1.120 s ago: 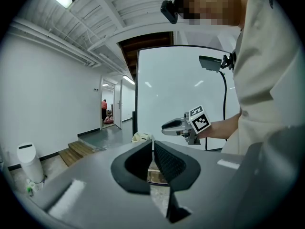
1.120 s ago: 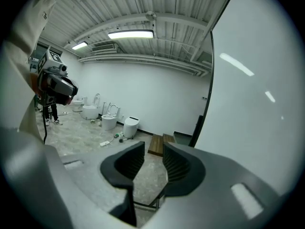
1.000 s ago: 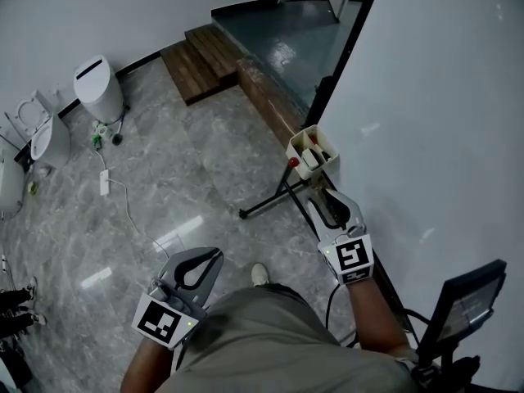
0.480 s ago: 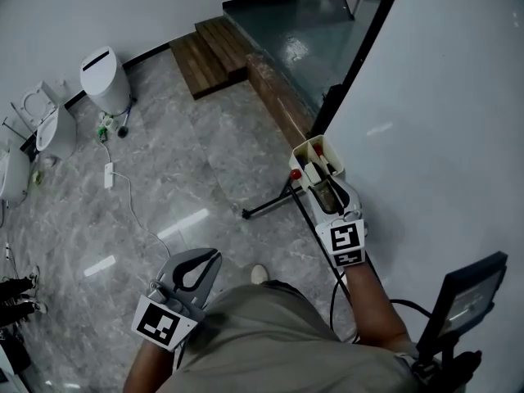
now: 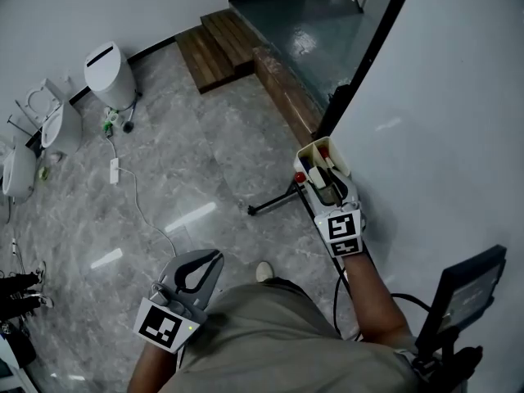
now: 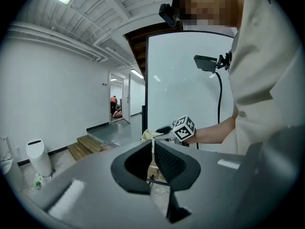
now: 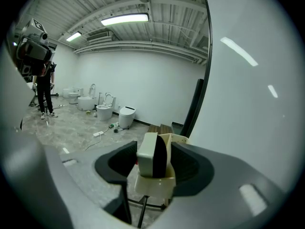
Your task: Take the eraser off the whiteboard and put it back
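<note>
Brought the right tool [image 5: 327, 187] forward to the tray [image 5: 313, 149] and just spread its jaws, freeing the eraser [image 7: 151, 154] standing between them. Held left tool [image 5: 199, 270] shut, empty. Seemingly finished replacing; next needed withdrawing straight back.

A: Bright enough?
B: Evenly, from ceiling strip lights [image 7: 125, 18]. Glare streaks the whiteboard [image 7: 238, 51] and glossy floor [image 5: 190, 217]; both gripper views bend, darkening at their edges. Nearest parts look soft.
</note>
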The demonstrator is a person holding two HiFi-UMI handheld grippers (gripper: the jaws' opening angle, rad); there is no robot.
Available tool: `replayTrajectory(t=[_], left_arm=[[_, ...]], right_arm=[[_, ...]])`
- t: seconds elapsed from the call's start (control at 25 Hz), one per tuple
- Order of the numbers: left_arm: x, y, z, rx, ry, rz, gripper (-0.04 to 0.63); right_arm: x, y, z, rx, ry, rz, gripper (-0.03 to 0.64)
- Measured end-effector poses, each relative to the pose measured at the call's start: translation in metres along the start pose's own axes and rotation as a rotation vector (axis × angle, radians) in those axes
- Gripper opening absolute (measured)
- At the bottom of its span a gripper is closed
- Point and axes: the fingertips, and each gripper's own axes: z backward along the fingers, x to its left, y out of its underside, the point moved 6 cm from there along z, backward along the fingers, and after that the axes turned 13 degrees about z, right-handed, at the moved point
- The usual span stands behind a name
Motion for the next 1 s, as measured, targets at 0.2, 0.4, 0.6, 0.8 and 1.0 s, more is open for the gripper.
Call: replayTrajectory(t=[0.2, 0.4, 0.6, 0.8, 1.0], left_arm=[[0.0, 0.002, 0.024, -0.004, -0.014, -0.003, 0.023], [0.002, 0.003, 0.033, -0.006, -0.033, 0.002, 0.023], [0.005, 0.003, 0.028, -0.002, -0.039, 0.005, 0.023], [0.001, 0.004, 0.058, -0.018, -0.036, 0.007, 0.023], [0.002, 0.009, 0.066, -0.033, -0.048, 0.012, 0.023]], right_arm=[[0.018, -0.005, 0.005, 0.01, -0.014, -0.002, 0.213], [0.017, -0.002, 0.004, 0.012, -0.003, -0.007, 0.193], [0.009, 0.004, -0.004, 0.012, -0.012, -0.028, 0.175], [0.017, -0.015, 0.015, -0.007, 0.012, -0.025, 0.166], [0.007, -0.027, 0.019, -0.038, 0.042, -0.006, 0.163]])
